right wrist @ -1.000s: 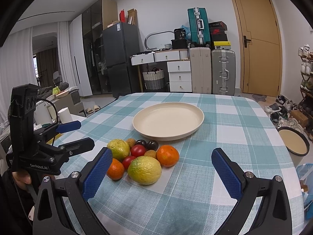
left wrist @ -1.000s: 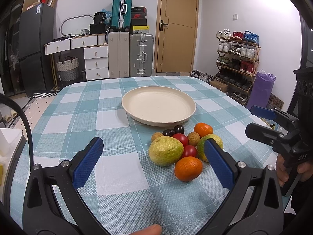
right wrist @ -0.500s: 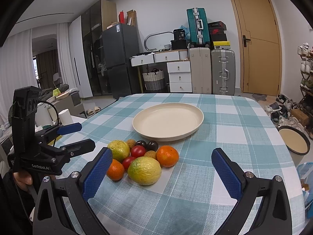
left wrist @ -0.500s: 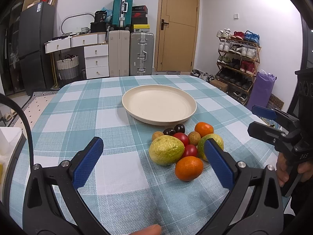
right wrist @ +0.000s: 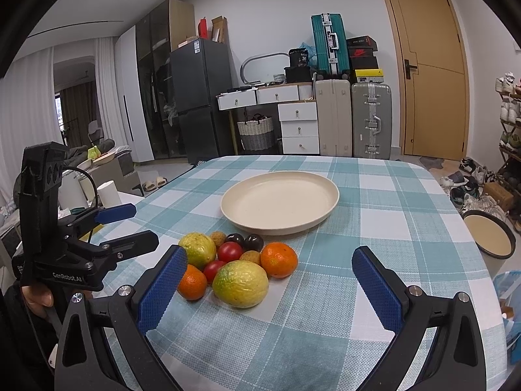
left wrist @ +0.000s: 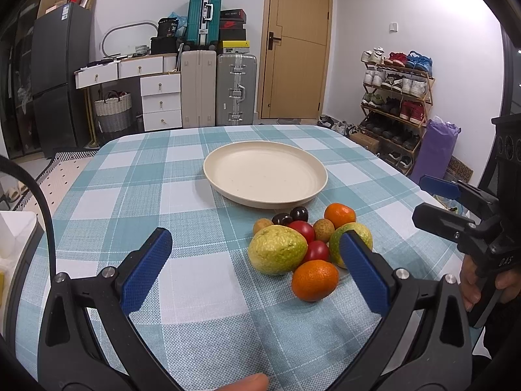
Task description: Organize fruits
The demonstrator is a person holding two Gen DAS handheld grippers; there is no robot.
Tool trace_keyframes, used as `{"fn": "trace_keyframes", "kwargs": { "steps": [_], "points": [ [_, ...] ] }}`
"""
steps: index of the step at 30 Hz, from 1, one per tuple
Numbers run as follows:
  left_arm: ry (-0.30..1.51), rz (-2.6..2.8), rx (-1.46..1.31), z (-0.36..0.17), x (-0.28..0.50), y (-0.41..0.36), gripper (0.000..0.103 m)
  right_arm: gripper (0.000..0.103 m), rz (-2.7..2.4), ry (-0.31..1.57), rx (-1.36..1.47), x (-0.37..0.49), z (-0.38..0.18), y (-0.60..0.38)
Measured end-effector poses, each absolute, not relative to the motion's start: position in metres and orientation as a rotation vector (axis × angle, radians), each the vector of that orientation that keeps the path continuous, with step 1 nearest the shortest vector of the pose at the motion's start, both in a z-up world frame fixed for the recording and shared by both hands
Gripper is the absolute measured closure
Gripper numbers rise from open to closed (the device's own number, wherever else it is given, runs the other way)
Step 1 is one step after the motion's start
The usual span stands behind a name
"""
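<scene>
1. Fruits lie in a tight cluster on the checked tablecloth [left wrist: 202, 293], just on the near side of the cream plate [left wrist: 265, 176], and neither tool touches them.
2. Left gripper [left wrist: 257, 267] hangs above the cloth with its blue pads spread wide and nothing between them; the right gripper [right wrist: 270, 280] is likewise splayed and holds nothing.
3. Nearest the grippers sit a large yellow-green guava [left wrist: 276, 250] and an orange [left wrist: 314, 280], touching each other.
4. Closer to the plate come two red tomatoes [left wrist: 302, 229], a second guava [left wrist: 353, 238] and another orange [left wrist: 340, 215].
5. Right beside the plate's rim lie two dark plums [left wrist: 291, 216] and two small brown fruits [left wrist: 323, 229].
6. Plate itself holds nothing.
</scene>
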State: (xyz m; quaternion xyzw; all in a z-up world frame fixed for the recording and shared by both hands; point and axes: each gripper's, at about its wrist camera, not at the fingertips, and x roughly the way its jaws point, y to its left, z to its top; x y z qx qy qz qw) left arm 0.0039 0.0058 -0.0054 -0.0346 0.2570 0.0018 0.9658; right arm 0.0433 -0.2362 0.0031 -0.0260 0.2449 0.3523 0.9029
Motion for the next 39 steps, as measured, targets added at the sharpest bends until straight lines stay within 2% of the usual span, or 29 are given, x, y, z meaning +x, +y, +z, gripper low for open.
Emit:
{"fn": "trace_keyframes", "kwargs": {
  "steps": [30, 39],
  "points": [
    [0.532, -0.012, -0.064, -0.008, 0.006, 0.002, 0.0, 0.0, 0.706, 0.531, -0.056, 0.046, 0.003, -0.236],
    [0.563, 0.009, -0.082, -0.009, 0.011, 0.002, 0.0, 0.0, 0.663, 0.602, -0.084, 0.055, -0.003, -0.229]
  ]
}}
